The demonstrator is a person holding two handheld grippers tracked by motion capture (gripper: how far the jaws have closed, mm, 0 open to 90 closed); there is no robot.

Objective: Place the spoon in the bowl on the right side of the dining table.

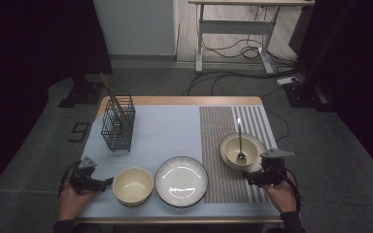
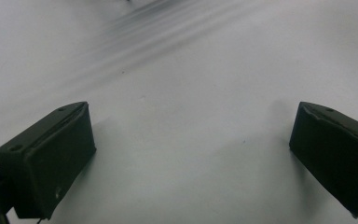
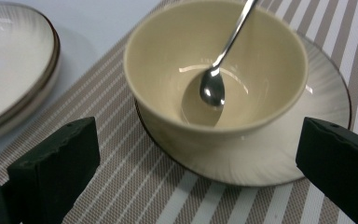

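Spoon, shiny metal, leans in cream bowl on saucer; both grippers' fingers spread.

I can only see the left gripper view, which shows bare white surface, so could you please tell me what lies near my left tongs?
Observer: A cream bowl sits empty, just right of the left tongs.
Operator: Thank you; where are the right tongs?
Observer: The right tongs are open, facing a second bowl standing on a plate.
Operator: Anything inside that one?
Observer: A metal spoon leans in it.
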